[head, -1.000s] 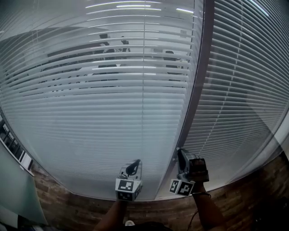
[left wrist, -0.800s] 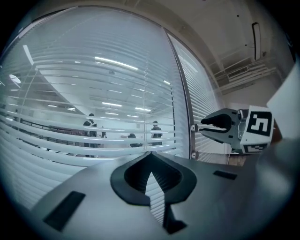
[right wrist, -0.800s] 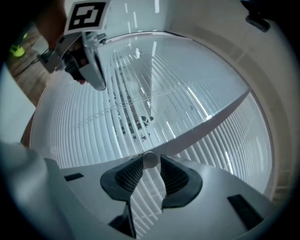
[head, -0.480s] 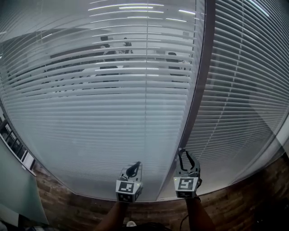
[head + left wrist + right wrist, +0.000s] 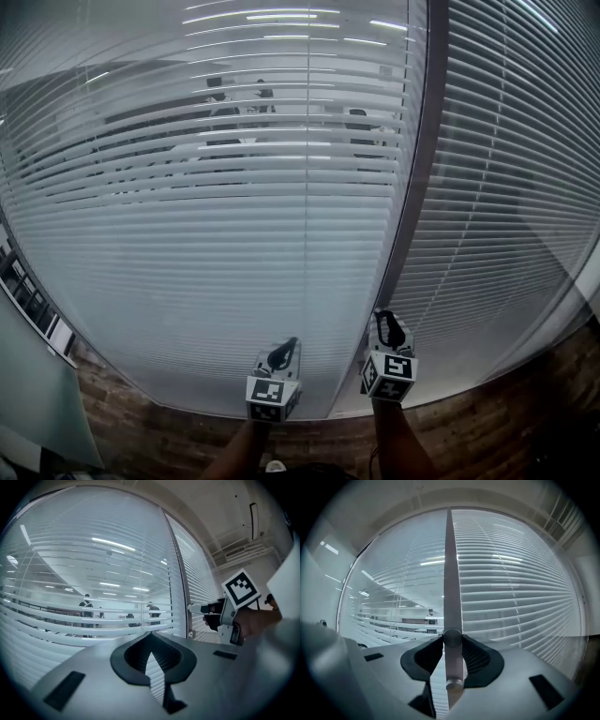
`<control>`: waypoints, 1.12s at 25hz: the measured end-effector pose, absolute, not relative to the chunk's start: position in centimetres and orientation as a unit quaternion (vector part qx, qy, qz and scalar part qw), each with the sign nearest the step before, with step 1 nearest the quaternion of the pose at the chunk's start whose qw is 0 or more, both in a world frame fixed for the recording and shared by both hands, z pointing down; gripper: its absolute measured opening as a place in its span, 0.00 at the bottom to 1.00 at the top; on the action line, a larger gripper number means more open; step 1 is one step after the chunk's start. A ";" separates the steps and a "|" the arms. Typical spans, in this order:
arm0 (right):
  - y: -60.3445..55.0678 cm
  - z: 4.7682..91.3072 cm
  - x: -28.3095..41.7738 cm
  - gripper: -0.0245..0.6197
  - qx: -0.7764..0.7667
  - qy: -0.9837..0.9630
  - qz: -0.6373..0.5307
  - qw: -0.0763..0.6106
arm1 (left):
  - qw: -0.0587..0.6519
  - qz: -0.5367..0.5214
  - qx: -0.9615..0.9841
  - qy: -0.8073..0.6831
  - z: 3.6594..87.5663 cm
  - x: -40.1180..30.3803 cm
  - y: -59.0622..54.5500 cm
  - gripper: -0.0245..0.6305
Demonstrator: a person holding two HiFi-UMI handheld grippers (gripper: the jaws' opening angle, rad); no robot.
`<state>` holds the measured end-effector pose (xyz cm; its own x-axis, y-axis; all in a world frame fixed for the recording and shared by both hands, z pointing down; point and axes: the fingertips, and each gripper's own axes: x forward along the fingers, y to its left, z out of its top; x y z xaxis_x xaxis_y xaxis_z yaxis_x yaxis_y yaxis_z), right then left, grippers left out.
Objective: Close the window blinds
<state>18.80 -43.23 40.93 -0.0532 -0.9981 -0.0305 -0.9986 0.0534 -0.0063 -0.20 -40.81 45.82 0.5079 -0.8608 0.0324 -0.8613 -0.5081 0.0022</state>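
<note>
White slatted blinds [image 5: 206,234] hang behind glass, with a second panel [image 5: 506,187] to the right of a grey upright post [image 5: 412,187]. The upper slats of the left panel are tilted enough to see an office through them. My right gripper [image 5: 386,323] is at the post's lower end, shut on a small grey round knob [image 5: 452,638] that sits between its pads. In the left gripper view the right gripper [image 5: 202,607] reaches level to the post. My left gripper [image 5: 286,349] hovers left of it, facing the left panel, shut with nothing in it.
People [image 5: 225,112] sit at desks beyond the blinds. A brown wood-look floor [image 5: 525,422] runs below the glass. A frosted glass panel [image 5: 37,403] stands at the lower left.
My right gripper has rolled about a quarter turn on the knob, so its marker cube now faces up. The left gripper has stayed put.
</note>
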 end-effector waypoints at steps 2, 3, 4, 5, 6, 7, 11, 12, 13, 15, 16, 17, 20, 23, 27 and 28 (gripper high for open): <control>-43.3 41.0 18.9 0.22 -0.686 0.727 0.006 0.014 | 0.007 0.012 0.868 -0.496 46.0 -0.4 -41.0 0.04; -43.3 41.0 18.9 0.23 -0.686 0.728 0.007 0.012 | 0.002 0.010 0.868 -0.496 46.2 -0.5 -41.2 0.04; -43.3 41.0 18.9 0.23 -0.686 0.728 0.008 0.010 | -0.002 0.011 0.868 -0.496 46.4 -0.6 -41.4 0.04; -43.3 40.9 18.9 0.23 -0.686 0.727 0.010 0.009 | -0.004 0.014 0.869 -0.495 46.5 -0.6 -41.5 0.04; -43.3 40.9 18.8 0.23 -0.687 0.727 0.010 0.007 | -0.005 0.015 0.869 -0.494 46.5 -0.6 -41.6 0.04; -43.4 40.9 18.8 0.23 -0.687 0.726 0.011 0.007 | -0.004 0.014 0.870 -0.493 46.4 -0.5 -41.5 0.04; -43.4 41.0 18.8 0.23 -0.687 0.726 0.012 0.005 | 0.007 0.015 0.870 -0.492 46.0 -0.3 -41.2 0.04; -43.4 41.0 18.8 0.23 -0.687 0.726 0.013 0.002 | 0.009 0.013 0.870 -0.493 45.9 -0.3 -41.2 0.04; -43.3 41.1 18.8 0.23 -0.687 0.727 0.015 -0.002 | 0.010 0.012 0.870 -0.493 45.9 -0.4 -41.2 0.04; -43.3 41.0 18.8 0.23 -0.684 0.729 0.020 -0.007 | 0.007 0.014 0.870 -0.493 46.0 -0.4 -41.2 0.04; -43.3 41.0 18.8 0.23 -0.681 0.732 0.022 -0.009 | 0.006 0.014 0.870 -0.492 46.0 -0.4 -41.2 0.04; -43.3 41.0 18.8 0.23 -0.679 0.733 0.026 -0.011 | 0.006 0.013 0.870 -0.493 45.9 -0.4 -41.1 0.04; -43.2 40.9 18.8 0.23 -0.678 0.733 0.050 -0.033 | 0.007 0.008 0.869 -0.495 45.6 -0.5 -40.9 0.04; -43.3 40.9 18.6 0.23 -0.676 0.729 0.088 -0.071 | 0.005 0.014 0.868 -0.496 45.9 -0.8 -41.0 0.04; -43.4 40.8 18.2 0.23 -0.664 0.721 0.153 -0.127 | 0.006 0.008 0.868 -0.497 45.6 -0.8 -40.9 0.04; -43.4 40.9 18.1 0.23 -0.661 0.716 0.172 -0.145 | 0.006 0.007 0.867 -0.498 45.6 -0.8 -40.9 0.04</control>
<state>18.10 -43.42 40.86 -0.0852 -0.9962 -0.0203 -0.8967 0.0678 0.4374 -0.77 -40.88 45.62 0.5049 -0.8630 0.0172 -0.8632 -0.5049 0.0039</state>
